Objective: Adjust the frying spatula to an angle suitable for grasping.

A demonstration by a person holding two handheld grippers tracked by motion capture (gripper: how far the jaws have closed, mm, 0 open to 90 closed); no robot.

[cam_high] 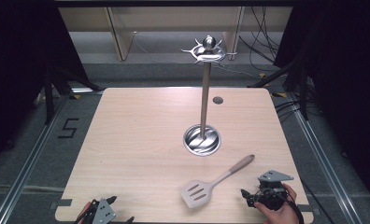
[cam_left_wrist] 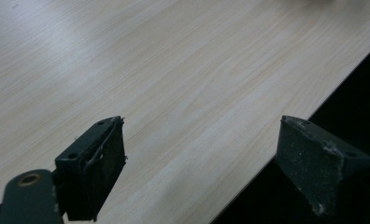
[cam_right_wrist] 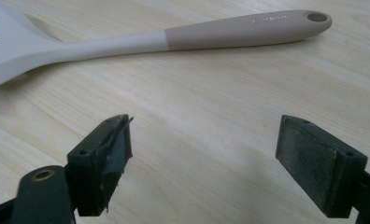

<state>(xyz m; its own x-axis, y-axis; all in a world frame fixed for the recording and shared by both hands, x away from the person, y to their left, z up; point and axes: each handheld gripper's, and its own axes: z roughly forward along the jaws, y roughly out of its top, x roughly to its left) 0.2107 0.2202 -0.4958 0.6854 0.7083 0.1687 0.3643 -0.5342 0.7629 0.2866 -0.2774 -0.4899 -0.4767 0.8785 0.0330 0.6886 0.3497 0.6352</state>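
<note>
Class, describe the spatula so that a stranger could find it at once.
On the wooden table, look toward the near right, past the steel utensil stand. The spatula lies flat there: pale slotted blade, beige handle with a hanging hole, unlike the upright shiny stand.

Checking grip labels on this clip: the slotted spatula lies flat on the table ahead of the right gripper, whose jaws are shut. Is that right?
Not quite. The right gripper has its jaws wide apart with nothing between them, as the right gripper view shows. The rest holds: the slotted spatula lies flat on the table just ahead of it, untouched.
</note>
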